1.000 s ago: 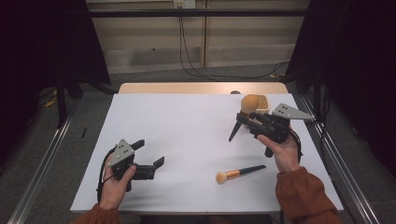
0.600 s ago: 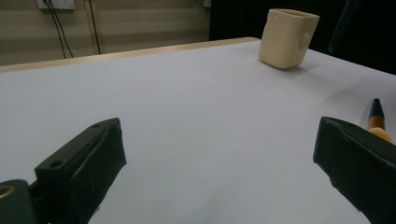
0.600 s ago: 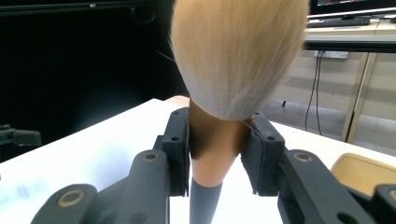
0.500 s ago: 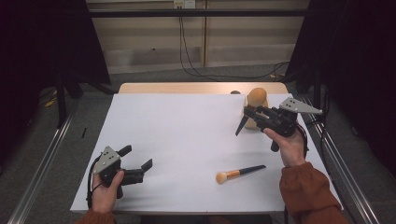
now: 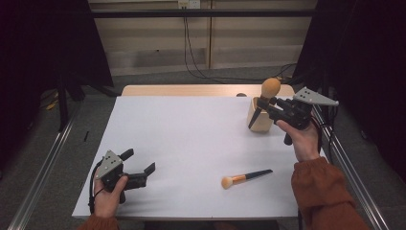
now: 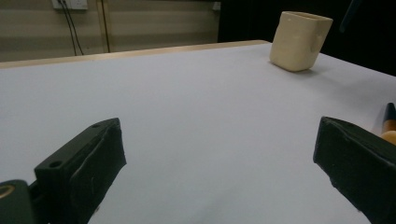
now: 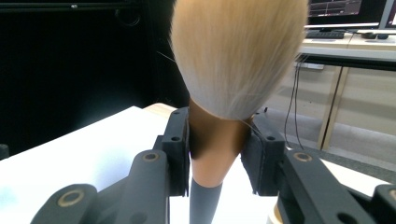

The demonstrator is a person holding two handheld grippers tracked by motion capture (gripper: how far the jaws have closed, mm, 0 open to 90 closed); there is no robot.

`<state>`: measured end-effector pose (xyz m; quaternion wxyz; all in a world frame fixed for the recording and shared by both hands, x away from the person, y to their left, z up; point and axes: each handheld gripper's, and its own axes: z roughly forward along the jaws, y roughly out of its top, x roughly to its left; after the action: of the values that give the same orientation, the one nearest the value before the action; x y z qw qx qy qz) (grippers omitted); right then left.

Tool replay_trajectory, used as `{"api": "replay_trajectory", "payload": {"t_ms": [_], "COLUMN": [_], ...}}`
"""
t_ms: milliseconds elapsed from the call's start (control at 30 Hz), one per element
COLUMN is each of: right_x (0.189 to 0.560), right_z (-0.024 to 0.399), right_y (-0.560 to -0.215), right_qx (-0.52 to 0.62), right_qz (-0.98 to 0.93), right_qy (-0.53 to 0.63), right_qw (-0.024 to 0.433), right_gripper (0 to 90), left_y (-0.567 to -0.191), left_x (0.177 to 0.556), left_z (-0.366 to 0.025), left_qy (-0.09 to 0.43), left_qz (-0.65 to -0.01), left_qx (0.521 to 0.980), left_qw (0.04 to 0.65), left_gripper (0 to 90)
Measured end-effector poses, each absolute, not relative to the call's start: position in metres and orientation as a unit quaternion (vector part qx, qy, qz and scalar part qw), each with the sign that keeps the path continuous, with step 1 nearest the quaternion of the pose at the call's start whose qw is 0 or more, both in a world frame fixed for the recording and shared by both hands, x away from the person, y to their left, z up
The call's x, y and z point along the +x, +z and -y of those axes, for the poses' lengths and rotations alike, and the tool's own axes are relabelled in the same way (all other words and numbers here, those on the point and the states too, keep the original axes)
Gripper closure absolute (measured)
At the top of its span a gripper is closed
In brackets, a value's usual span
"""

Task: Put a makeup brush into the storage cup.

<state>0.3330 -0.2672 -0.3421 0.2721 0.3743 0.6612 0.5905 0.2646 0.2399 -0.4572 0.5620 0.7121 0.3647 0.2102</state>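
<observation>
My right gripper (image 5: 266, 103) is shut on a big makeup brush (image 5: 270, 87), gripping the brown ferrule just below its tan bristle head (image 7: 238, 56). The brush stands bristles up, and its dark handle slants down in front of the cream holder cup (image 5: 262, 122) at the table's back right. A smaller brush (image 5: 245, 178) with an orange ferrule lies flat near the front edge, right of centre. My left gripper (image 5: 140, 161) hovers open at the front left, nothing between its jaws (image 6: 219, 154). In the left gripper view, the cup (image 6: 299, 39) stands far off.
The white table top (image 5: 191, 143) has a wooden strip along its far edge. Metal rails run along the floor on both sides. Cables hang down the back wall. The smaller brush's tip (image 6: 388, 123) shows by my left gripper's right-hand jaw.
My right hand has moved right and up with the big brush, bringing it over the cup. My left hand slid left and toward the front edge, then held still.
</observation>
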Motion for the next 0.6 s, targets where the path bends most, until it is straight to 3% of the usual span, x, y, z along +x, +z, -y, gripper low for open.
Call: {"api": "replay_trajectory", "payload": {"t_ms": [600], "right_x": [0.366], "right_z": [0.285], "right_y": [-0.312], "right_qx": [0.39], "right_qz": [-0.653], "right_qy": [0.57], "right_qw": [0.311], "right_gripper": [65.3], "left_y": [-0.459], "left_x": [0.267], "left_z": [-0.241], "left_qy": [0.213], "left_qz": [-0.367], "left_qx": [0.714], "left_qw": [0.557], "left_gripper": [1.7]}}
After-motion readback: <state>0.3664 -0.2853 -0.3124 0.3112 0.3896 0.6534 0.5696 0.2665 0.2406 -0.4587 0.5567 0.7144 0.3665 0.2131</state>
